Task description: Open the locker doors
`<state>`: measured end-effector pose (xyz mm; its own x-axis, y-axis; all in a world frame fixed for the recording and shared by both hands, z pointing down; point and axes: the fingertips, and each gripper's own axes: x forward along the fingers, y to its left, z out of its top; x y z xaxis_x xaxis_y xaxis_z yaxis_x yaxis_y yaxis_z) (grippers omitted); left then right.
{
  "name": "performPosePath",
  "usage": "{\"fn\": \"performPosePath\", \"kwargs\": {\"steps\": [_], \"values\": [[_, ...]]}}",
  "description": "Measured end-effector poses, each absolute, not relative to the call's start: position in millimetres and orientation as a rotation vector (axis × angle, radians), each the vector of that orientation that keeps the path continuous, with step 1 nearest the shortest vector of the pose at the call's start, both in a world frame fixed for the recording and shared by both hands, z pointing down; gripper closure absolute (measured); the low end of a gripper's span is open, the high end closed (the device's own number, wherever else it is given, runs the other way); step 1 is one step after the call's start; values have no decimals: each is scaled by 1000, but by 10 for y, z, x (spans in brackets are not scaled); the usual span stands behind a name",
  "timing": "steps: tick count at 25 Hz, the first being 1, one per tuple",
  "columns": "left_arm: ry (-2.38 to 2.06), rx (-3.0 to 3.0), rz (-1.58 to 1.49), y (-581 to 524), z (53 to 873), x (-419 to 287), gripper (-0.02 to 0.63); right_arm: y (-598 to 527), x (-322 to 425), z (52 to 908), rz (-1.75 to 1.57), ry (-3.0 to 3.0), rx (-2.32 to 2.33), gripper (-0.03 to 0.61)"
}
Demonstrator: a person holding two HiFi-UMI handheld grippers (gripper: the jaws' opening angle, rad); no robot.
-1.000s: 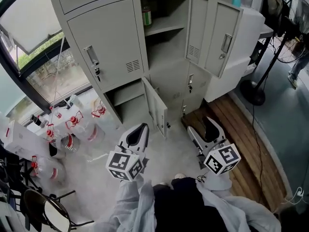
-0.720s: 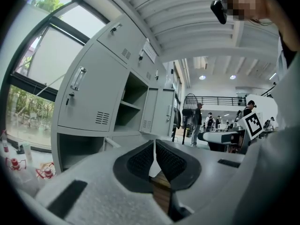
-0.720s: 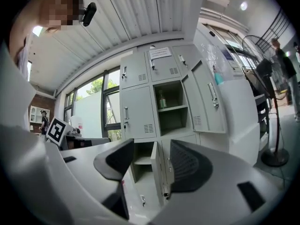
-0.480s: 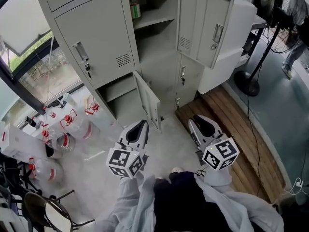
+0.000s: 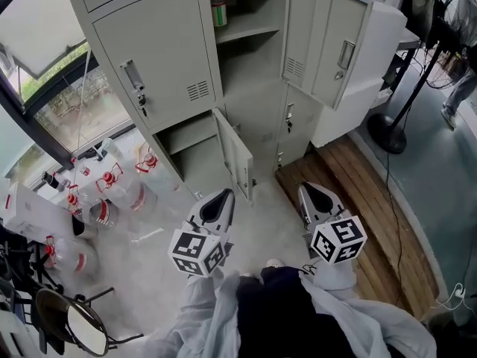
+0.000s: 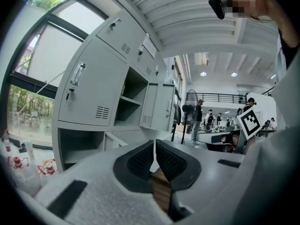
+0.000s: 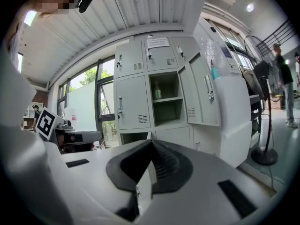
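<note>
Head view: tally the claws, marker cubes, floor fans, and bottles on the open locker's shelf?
Claws: 2 (left claw, right claw)
Marker cubes: 2
Floor fans: 1
Bottles on the shelf: 1
Total: 6

— Where does the head view sit?
— High above, looking steeply down past the sleeves (image 5: 197, 312) onto the left gripper (image 5: 222, 197) and right gripper (image 5: 307, 191), with the lockers (image 5: 160, 58) close ahead.
— And the gripper views?
— Each rides low behind its own jaws, facing almost level. The left gripper view takes the lockers obliquely, at its left; the right gripper view meets them nearly front-on.
— What do they share?
— All three show the open shelf compartment (image 5: 246, 32). Each gripper view also catches the other gripper's marker cube (image 6: 248, 121) near its edge.
</note>
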<state>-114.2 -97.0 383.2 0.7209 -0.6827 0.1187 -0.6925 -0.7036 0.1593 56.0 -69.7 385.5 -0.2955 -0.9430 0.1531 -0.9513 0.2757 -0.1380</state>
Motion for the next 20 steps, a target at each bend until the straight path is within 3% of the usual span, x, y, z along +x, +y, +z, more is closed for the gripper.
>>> {"fn": "performPosePath", "kwargs": {"steps": [20], "values": [[-1127,2714,81,-977,3864,-1172,595,-709,478,3926,310,-2530,1705,578]]}}
